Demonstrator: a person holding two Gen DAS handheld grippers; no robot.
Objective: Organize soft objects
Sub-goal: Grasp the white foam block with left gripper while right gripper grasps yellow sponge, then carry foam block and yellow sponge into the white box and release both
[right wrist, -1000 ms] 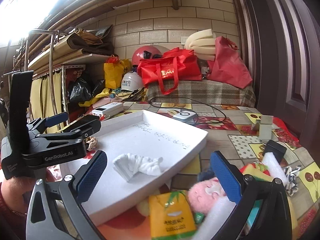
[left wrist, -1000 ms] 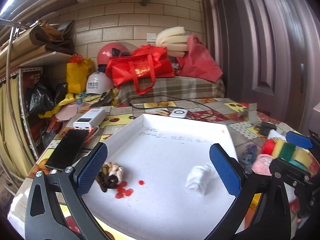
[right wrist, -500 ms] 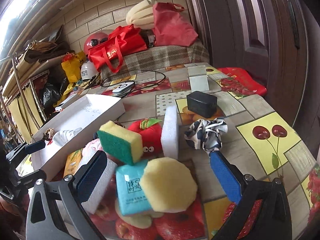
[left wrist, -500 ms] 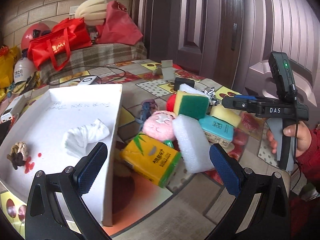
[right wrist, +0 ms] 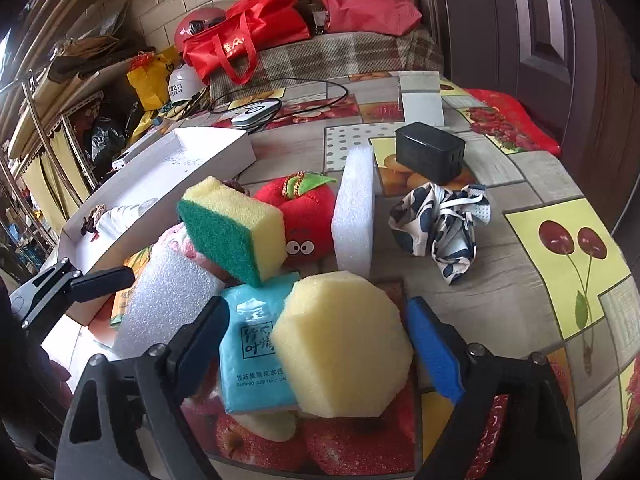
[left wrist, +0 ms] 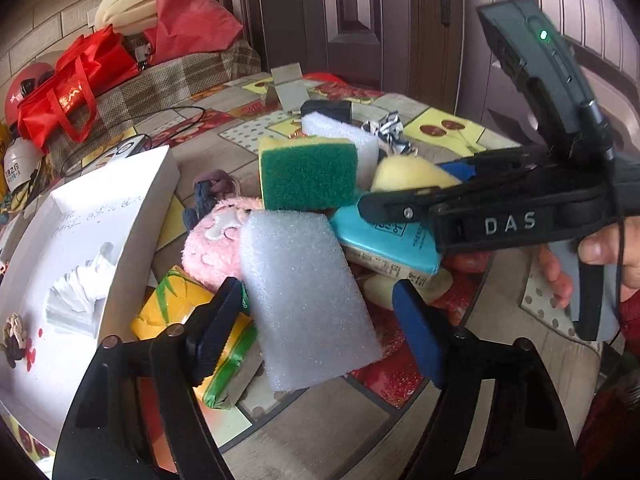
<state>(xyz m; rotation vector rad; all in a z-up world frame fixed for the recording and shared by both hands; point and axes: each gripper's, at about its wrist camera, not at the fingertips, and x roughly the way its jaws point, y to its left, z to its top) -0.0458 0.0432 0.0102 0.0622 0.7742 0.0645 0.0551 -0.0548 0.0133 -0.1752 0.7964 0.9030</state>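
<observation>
Your right gripper (right wrist: 316,344) spread wide around yellow sponge (right wrist: 344,346), pads not touching it. Sponge sits atop blue tissue pack (right wrist: 250,344). Green-yellow scrub sponge (right wrist: 232,230) behind, against red apple plush (right wrist: 306,212). White tray (right wrist: 160,180) at left.

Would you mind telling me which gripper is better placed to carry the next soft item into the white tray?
Left, probably. The left gripper is open around the white foam block, right beside the white tray. The right gripper straddles the yellow sponge, farther from the tray.
</observation>
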